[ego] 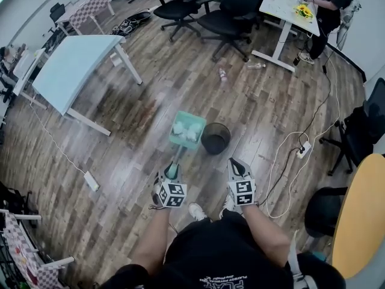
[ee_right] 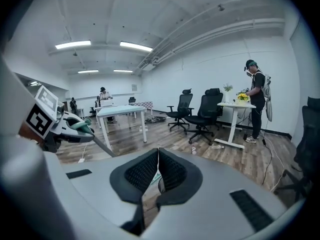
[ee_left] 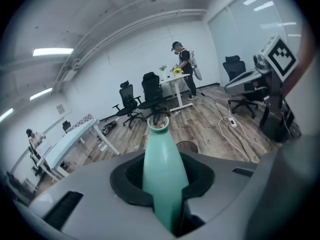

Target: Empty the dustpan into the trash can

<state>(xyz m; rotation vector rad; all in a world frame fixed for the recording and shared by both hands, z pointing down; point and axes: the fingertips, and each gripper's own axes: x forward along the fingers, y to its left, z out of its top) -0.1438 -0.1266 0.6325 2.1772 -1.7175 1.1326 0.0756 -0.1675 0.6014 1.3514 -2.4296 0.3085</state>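
Observation:
A teal dustpan with white crumpled paper in it hangs above the wooden floor, just left of a round black trash can. Its long teal handle runs back into my left gripper, which is shut on it; the jaws clamp the handle on both sides. In the left gripper view the trash can peeks out behind the handle. My right gripper hovers beside the left one, nearer than the can, with its pads pressed together and nothing between them.
A white table stands to the far left. Black office chairs and a person at a standing desk are at the back. A bottle lies on the floor. White cables and a power strip lie at right.

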